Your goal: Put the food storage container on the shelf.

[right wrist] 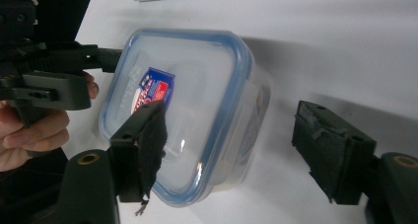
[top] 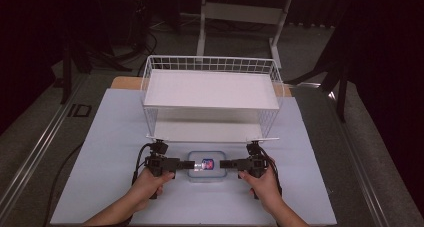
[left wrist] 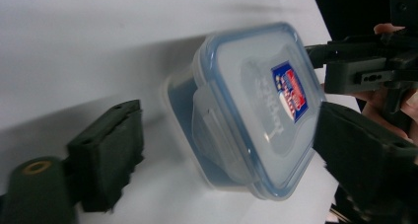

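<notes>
A small clear box with a blue-sealed snap lid and a red-and-blue label [top: 206,165] lies on the pale mat near the front edge. My left gripper [top: 188,164] comes at it from the left, and my right gripper [top: 225,163] from the right. In the left gripper view the box [left wrist: 246,110] sits between the wide-open jaws of the left gripper [left wrist: 236,160], with a gap on both sides. The right gripper [right wrist: 239,155] is open too, one jaw over the lid of the box [right wrist: 182,105] and the other beside its wall.
A white wire rack [top: 211,94] with an upper and a lower shelf stands just behind the box. The pale mat [top: 100,152] spreads to both sides. Cables trail from both grippers. A white table frame [top: 240,17] stands on the floor beyond.
</notes>
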Demonstrator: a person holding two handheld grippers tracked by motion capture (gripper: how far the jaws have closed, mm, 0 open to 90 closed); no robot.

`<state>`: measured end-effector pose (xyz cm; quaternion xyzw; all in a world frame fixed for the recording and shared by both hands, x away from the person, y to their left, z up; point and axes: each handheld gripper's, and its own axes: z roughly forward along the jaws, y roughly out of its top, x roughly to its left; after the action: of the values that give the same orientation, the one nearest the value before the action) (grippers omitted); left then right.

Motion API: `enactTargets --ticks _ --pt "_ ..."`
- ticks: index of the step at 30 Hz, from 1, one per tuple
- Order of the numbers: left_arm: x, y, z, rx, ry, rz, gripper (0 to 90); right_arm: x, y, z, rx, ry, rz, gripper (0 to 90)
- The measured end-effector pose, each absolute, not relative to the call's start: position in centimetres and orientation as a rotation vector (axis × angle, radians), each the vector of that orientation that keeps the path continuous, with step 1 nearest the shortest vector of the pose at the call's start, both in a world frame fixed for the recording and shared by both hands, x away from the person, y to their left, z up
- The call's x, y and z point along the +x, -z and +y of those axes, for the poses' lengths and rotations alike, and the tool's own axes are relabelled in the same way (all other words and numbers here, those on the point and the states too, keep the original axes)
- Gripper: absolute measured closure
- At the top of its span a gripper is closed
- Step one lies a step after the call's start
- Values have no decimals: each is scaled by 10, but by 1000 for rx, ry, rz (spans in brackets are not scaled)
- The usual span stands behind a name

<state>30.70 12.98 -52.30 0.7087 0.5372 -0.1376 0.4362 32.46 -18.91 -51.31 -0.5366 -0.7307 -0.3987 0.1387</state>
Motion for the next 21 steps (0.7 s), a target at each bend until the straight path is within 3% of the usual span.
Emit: enactTargets --ticks 7,9,12,21 --pt "307 526 128 1777 385 1376 298 324 517 -187 -1519 1116 -2081 428" --pt "306 527 127 1771 399 1383 298 325 517 -188 -1507 1114 -2068 443" --pt "305 525 126 1753 403 1368 416 324 514 -187 -1509 1117 -2066 520" --pt "295 519 125 1753 354 1367 538 317 510 -186 -1590 1117 -2026 573"
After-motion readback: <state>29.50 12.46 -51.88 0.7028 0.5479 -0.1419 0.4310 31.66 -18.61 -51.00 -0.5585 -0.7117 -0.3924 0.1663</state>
